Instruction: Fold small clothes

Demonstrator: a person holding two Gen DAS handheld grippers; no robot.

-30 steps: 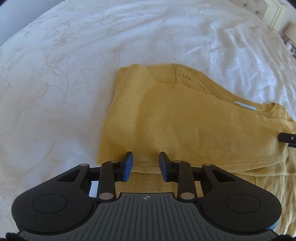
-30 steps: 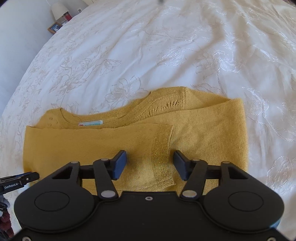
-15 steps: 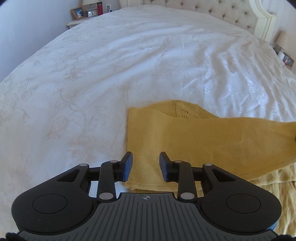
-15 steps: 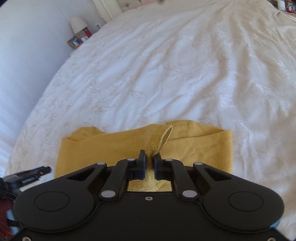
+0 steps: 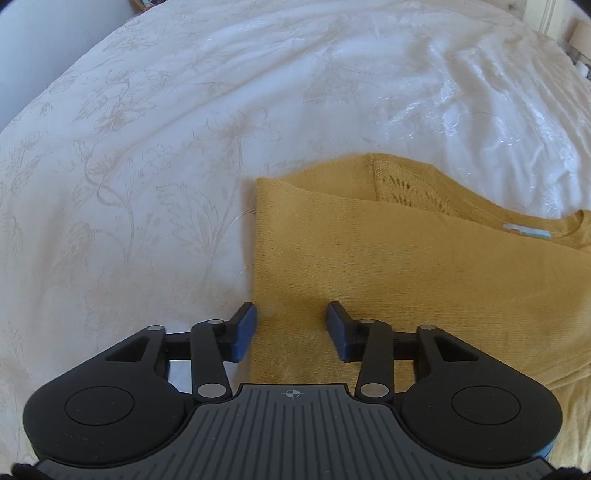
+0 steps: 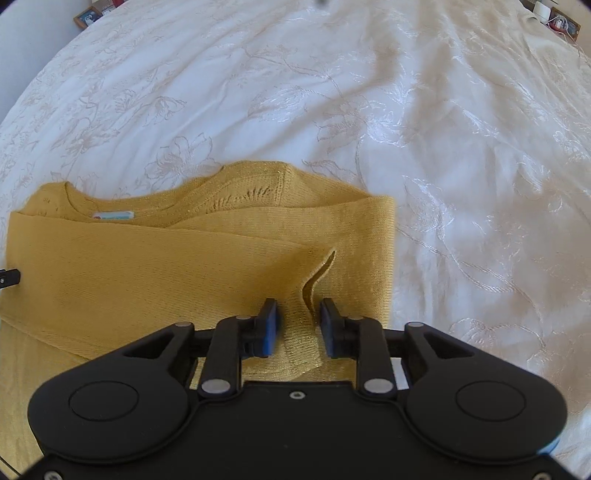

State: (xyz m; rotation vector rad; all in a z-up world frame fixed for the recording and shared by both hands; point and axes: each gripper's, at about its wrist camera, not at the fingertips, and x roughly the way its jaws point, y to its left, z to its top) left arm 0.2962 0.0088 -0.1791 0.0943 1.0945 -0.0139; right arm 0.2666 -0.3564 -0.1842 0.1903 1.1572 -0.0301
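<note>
A mustard-yellow knit sweater lies on the white bed, its sleeve folded across the body, neck label showing. My left gripper is open over the sweater's left edge, one finger off the cloth, one on it. In the right wrist view the sweater fills the lower left. My right gripper is partly open, its jaws on either side of the sleeve cuff, which rises in a small ridge between them. The left gripper's tip shows at the left edge.
A white bedspread with embroidered flowers covers the bed all around the sweater. A nightstand with small items sits at the far right corner and a framed photo at the far left.
My right gripper was shut on the sleeve cuff and held it up; now its jaws have parted and the cuff lies lower. My left gripper has spread wider and the view has dropped closer.
</note>
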